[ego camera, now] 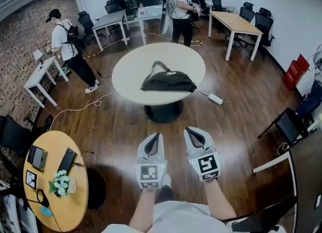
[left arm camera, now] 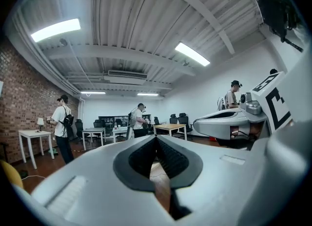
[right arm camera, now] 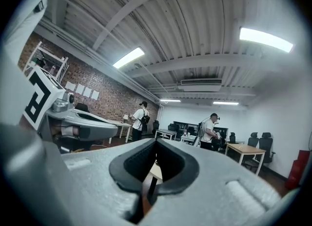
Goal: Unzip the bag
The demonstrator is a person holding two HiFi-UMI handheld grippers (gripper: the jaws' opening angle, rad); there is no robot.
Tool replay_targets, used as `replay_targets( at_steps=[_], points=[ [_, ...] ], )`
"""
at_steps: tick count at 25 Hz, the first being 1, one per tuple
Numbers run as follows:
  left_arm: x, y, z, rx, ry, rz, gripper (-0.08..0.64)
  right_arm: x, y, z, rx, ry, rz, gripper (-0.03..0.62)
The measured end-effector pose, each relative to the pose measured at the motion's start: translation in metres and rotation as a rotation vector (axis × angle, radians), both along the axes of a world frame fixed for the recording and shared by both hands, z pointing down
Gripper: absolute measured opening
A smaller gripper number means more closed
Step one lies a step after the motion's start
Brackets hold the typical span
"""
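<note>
A black zipped bag (ego camera: 168, 81) with a grey strap lies on the round beige table (ego camera: 131, 68) ahead of me in the head view. My left gripper (ego camera: 157, 135) and right gripper (ego camera: 187, 129) are held side by side over the wooden floor, well short of the table. Both are shut with nothing between the jaws. In the left gripper view the left gripper (left arm camera: 156, 137) points level across the room, and the right gripper's body (left arm camera: 229, 124) shows beside it. In the right gripper view the right gripper (right arm camera: 156, 141) also shows shut, with a sliver of the table edge (right arm camera: 156, 172) seen through the jaws.
A person (ego camera: 69, 48) stands at the left by a white side table (ego camera: 43, 76), another person (ego camera: 181, 8) stands behind the round table. A white cable and power strip (ego camera: 215, 98) lie on the floor. A yellow round table (ego camera: 75, 202) with a keyboard sits at my left; office chairs and desks line the back.
</note>
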State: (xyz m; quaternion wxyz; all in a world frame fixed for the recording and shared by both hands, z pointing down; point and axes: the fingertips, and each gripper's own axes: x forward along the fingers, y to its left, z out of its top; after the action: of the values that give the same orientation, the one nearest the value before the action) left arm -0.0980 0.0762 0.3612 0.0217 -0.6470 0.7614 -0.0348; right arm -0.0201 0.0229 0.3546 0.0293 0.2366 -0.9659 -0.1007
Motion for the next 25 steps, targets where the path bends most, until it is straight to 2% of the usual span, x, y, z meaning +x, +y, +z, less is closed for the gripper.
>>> replay_targets(
  at_steps=[5, 8, 10, 13, 18, 22, 25],
  points=[
    [-0.052, -0.069, -0.032, 0.060, -0.006, 0.047, 0.017, -0.047, -0.064, -0.044, 0.079, -0.031, 0.028, -0.009],
    [-0.079, -0.103, -0.037, 0.064, -0.005, 0.074, 0.017, -0.073, -0.099, -0.048, 0.069, -0.037, 0.059, -0.009],
    [-0.093, -0.121, -0.024, 0.028, 0.019, 0.078, 0.017, -0.084, -0.118, -0.035, 0.038, -0.036, 0.070, -0.009],
    [-0.116, -0.147, 0.002, -0.076, 0.110, 0.064, 0.017, -0.105, -0.139, -0.007, -0.021, 0.004, 0.063, -0.009],
    [-0.127, -0.192, 0.025, -0.097, 0.112, 0.120, 0.017, -0.119, -0.178, 0.022, -0.090, 0.009, 0.078, -0.009],
    [-0.124, -0.262, 0.038, -0.128, 0.112, 0.164, 0.017, -0.114, -0.245, 0.029, -0.109, 0.014, 0.116, -0.009],
    [-0.107, -0.320, 0.039, -0.149, 0.081, 0.208, 0.017, -0.090, -0.313, 0.026, -0.105, 0.009, 0.177, -0.009]
  ],
)
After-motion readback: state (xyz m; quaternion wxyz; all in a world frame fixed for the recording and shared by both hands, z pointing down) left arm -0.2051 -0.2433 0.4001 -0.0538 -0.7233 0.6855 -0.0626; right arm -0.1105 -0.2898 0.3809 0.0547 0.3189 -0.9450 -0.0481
